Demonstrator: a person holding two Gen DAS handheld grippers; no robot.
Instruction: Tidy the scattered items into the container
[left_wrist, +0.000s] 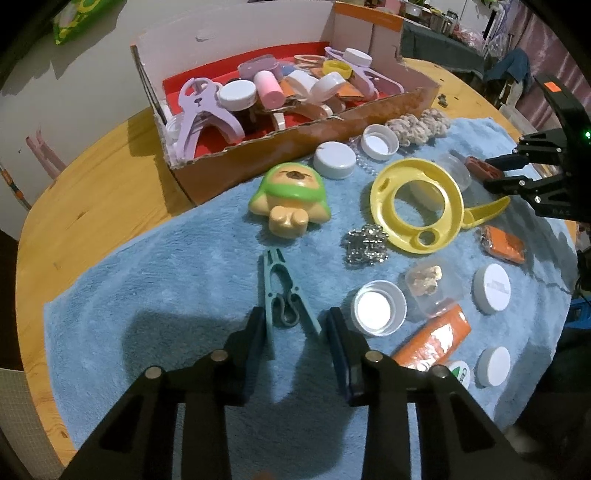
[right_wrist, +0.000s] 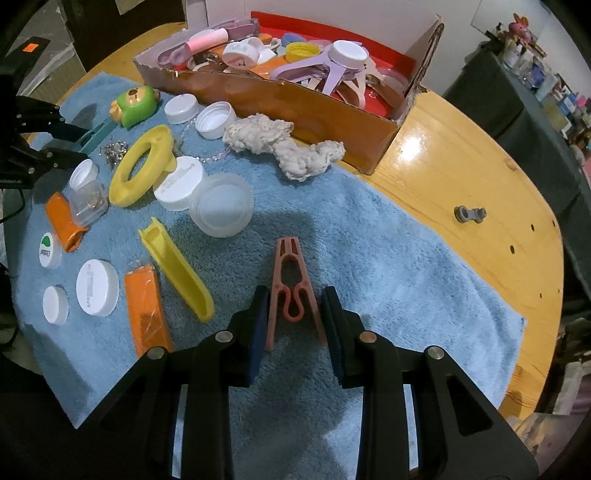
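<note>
A cardboard box (left_wrist: 295, 147) with a red floor holds clips, jars and lids; it also shows in the right wrist view (right_wrist: 295, 107). On the blue towel (left_wrist: 166, 277), my left gripper (left_wrist: 297, 332) is open with its fingers either side of a teal clothespin (left_wrist: 280, 295). My right gripper (right_wrist: 295, 314) is open with its fingers either side of a pink clothespin (right_wrist: 291, 291). Scattered on the towel are a green bear toy (left_wrist: 290, 195), a yellow ring (left_wrist: 417, 206), white lids (left_wrist: 334, 158) and orange packets (left_wrist: 432, 343).
The round wooden table (right_wrist: 461, 166) carries a small grey part (right_wrist: 469, 214) to the right of the towel. A knotted cream cloth (right_wrist: 288, 144) lies against the box front. A yellow scoop (right_wrist: 177, 269) and a clear lid (right_wrist: 221, 205) lie left of the pink clothespin.
</note>
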